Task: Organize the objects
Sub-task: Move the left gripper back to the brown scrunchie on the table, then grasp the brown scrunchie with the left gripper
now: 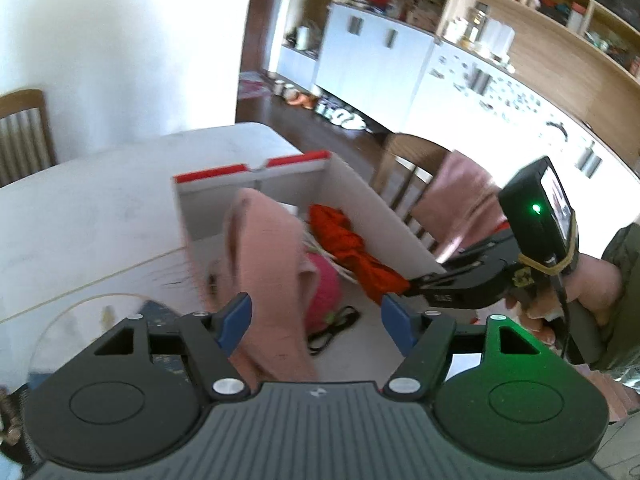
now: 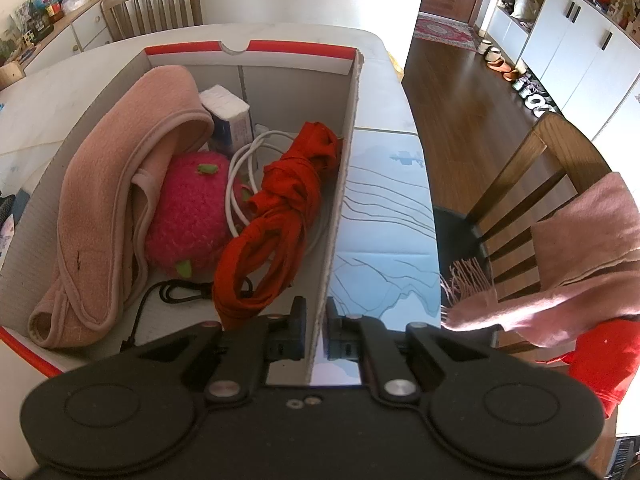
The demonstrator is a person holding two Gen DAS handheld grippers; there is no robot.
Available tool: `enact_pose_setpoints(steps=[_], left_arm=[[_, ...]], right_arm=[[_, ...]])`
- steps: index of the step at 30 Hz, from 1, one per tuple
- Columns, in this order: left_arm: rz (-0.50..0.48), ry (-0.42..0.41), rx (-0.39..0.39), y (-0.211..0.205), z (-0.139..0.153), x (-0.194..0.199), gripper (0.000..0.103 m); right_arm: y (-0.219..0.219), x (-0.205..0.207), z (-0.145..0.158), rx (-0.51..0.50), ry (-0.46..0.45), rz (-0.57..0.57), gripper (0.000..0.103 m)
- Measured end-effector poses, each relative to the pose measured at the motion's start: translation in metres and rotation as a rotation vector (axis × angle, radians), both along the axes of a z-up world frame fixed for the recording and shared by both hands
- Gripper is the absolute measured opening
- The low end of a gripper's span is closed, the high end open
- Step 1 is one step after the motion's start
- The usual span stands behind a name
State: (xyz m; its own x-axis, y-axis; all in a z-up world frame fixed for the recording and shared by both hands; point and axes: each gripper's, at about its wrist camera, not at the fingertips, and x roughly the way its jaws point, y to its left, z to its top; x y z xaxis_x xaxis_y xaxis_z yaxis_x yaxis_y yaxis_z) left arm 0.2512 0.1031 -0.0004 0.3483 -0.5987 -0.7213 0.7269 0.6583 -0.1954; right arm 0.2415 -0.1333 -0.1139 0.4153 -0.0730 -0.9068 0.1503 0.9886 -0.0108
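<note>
1. The pink cloth point(image 2: 100, 184) lies along the left wall inside the cardboard box point(image 2: 348, 128), draped over the pink plush toy point(image 2: 192, 208); it looks freshly dropped there, as part of gathering loose things into one container.
2. Beside it in the box sit a red knotted cloth point(image 2: 280, 216) against the right wall, a white cable point(image 2: 244, 168), a black cord point(image 2: 180, 292) and a tissue pack point(image 2: 228, 116) toward the far end.
3. The left gripper point(image 1: 316, 320) has its fingers spread wide, the cloth loose between them and pressed by neither pad, so I judge it released.
4. The right gripper point(image 2: 316, 332) has its fingers pinched shut on the box's right wall at the near corner, likely steadying the box.
5. The box stands on the counter point(image 2: 384, 92), near its right edge; a wooden chair point(image 2: 532, 184) with a pink scarf point(image 2: 576, 256) is beyond that edge.
</note>
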Motion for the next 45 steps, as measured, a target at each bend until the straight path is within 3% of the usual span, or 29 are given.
enact_pose_setpoints(steps=[10,20,23,24,45], left_arm=[[0.283,-0.025,0.04,0.083,-0.004,0.03,0.084],[0.553,0.033,0.105,0.163,-0.036,0.073,0.085],[0.63,0.052,0.103,0.187,-0.047,0.083,0.098],[0.643,0.052,0.103,0.193,-0.05,0.086,0.103],[0.712,0.083,0.298,0.225,-0.118,0.127,0.103]], right_arm=[[0.001,0.0,0.0,-0.007,0.002,0.0,0.008],[0.0,0.0,0.001,-0.008,0.004,0.001,0.008],[0.0,0.0,0.001,-0.008,0.004,0.001,0.008],[0.0,0.0,0.001,-0.008,0.004,0.0,0.008],[0.001,-0.001,0.0,-0.017,0.015,0.0,0.008]])
